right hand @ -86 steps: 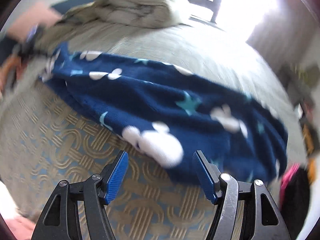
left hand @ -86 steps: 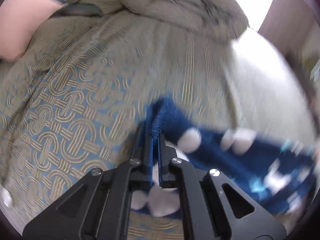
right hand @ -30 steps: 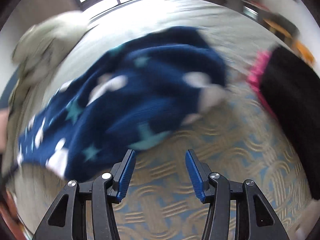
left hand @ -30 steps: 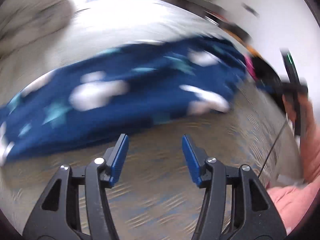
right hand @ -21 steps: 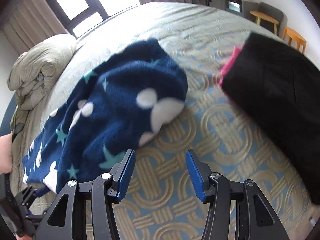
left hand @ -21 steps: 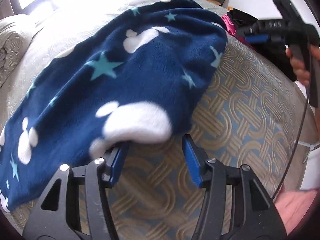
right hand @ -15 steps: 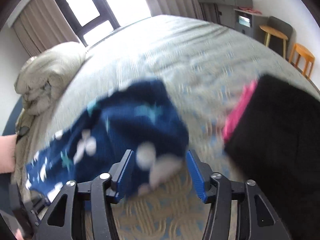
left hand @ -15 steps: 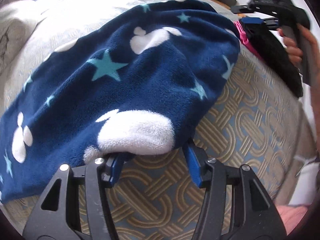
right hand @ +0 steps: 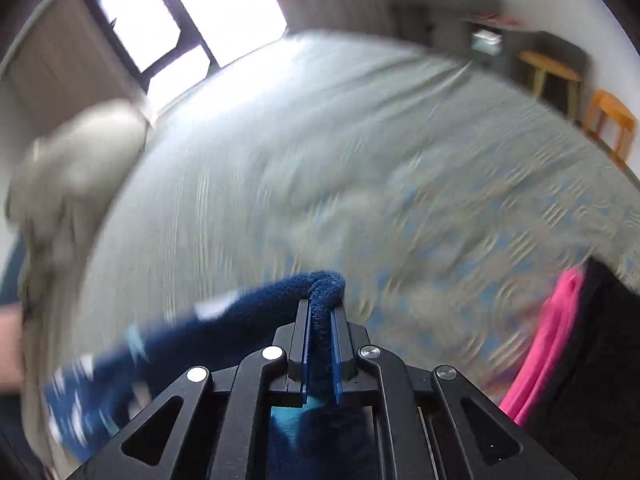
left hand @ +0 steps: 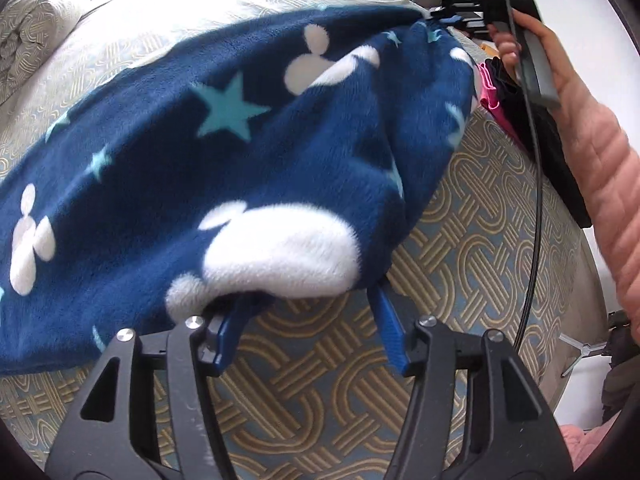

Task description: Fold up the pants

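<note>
Right gripper [right hand: 320, 320] has just snapped closed, clenched on a bunched edge of the navy fleece pants [left hand: 224, 152], lifting that corner off the bed [left hand: 480, 280]. Left gripper [left hand: 312, 316] fingers stand parted, nosing under the near fold without pinching it. Black-and-pink clothing [right hand: 560, 340] lies just beside.

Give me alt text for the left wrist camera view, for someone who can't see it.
The left hand-held gripper stands open at the near edge of blue fleece pants with white and teal shapes, spread on a patterned bedspread. At upper right, a hand holds the right hand-held gripper at the pants' far corner, beside dark and pink clothes.
</note>
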A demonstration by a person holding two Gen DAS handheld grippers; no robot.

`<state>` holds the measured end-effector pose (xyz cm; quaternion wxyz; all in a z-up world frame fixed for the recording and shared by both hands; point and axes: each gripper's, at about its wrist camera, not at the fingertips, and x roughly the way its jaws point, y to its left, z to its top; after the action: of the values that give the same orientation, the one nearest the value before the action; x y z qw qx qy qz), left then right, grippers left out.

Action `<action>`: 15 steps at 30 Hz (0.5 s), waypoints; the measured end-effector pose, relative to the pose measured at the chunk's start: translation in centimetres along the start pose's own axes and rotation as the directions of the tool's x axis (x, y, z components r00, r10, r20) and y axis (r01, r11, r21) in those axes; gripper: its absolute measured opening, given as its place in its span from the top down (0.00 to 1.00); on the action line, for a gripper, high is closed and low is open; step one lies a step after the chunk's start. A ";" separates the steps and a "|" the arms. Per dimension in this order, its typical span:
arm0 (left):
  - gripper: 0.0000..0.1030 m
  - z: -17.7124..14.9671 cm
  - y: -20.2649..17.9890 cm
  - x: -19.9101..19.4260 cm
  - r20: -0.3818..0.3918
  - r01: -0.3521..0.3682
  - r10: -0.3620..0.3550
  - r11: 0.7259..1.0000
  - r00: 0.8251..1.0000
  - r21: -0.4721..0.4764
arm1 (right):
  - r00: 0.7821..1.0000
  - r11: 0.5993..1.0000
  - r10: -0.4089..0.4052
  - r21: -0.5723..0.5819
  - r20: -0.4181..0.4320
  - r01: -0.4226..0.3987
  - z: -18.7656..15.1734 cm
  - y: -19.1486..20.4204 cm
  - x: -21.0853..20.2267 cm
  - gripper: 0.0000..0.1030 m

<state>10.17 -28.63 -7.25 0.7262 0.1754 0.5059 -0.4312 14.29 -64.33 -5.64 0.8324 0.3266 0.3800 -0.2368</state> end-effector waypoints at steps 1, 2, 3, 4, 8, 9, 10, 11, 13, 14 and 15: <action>0.40 0.0 -0.1 0.1 -0.001 -0.005 0.005 1.000 1.000 0.003 | 0.998 0.999 0.031 0.044 -0.056 -0.029 0.7 -1.0 1.2 0.92; 0.40 -0.1 -0.2 0.1 -0.001 -0.007 0.007 1.000 1.000 0.010 | 0.994 0.998 0.047 0.036 -0.098 -0.043 0.9 -1.1 2.1 0.92; 0.40 -0.2 -0.3 0.2 0.001 -0.008 0.008 1.000 1.000 0.016 | 0.994 0.999 0.018 -0.026 -0.108 -0.021 0.7 -0.6 2.6 0.89; 0.38 -0.3 -0.4 0.3 0.000 -0.007 0.007 1.000 1.000 0.022 | 0.994 0.995 -0.028 -0.096 -0.102 0.018 0.4 0.1 2.6 0.86; 0.34 -0.1 -0.7 1.0 -0.012 -0.017 0.018 0.999 1.000 0.036 | 0.995 0.989 -0.042 -0.144 -0.090 0.028 1.0 -0.3 1.8 0.83; 0.34 0.1 -0.7 1.2 -0.012 -0.018 0.018 0.999 1.000 0.033 | 0.996 0.994 -0.052 -0.105 -0.077 0.044 1.5 -1.2 1.4 0.79; 0.34 0.4 -0.7 1.3 -0.009 -0.014 0.014 1.000 1.000 0.025 | 0.996 0.995 -0.074 -0.072 -0.057 0.070 1.9 -1.9 0.8 0.79; 0.34 0.6 -0.8 1.4 -0.005 -0.005 0.005 1.000 1.000 0.016 | 0.996 0.996 -0.072 -0.056 -0.051 0.070 2.1 -2.5 0.3 0.79; 0.34 1.2 -1.1 1.7 0.004 0.004 -0.004 1.000 1.000 0.014 | 0.996 0.999 0.004 -0.032 -0.085 -0.007 1.8 -3.7 -0.6 0.67; 0.34 1.4 -1.3 1.8 0.007 0.002 -0.002 1.000 1.000 0.020 | 0.993 0.998 0.043 -0.029 -0.109 -0.047 1.5 -3.9 -0.6 0.61; 0.34 1.9 -1.7 1.9 0.011 -0.004 0.003 1.000 1.000 0.031 | 0.987 0.995 0.086 -0.032 -0.138 -0.091 1.0 -4.1 -0.8 0.49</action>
<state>10.12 -31.75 -7.86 0.7268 0.1852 0.4950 -0.4387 11.66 -67.66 -6.05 0.8203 0.3426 0.4255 -0.1693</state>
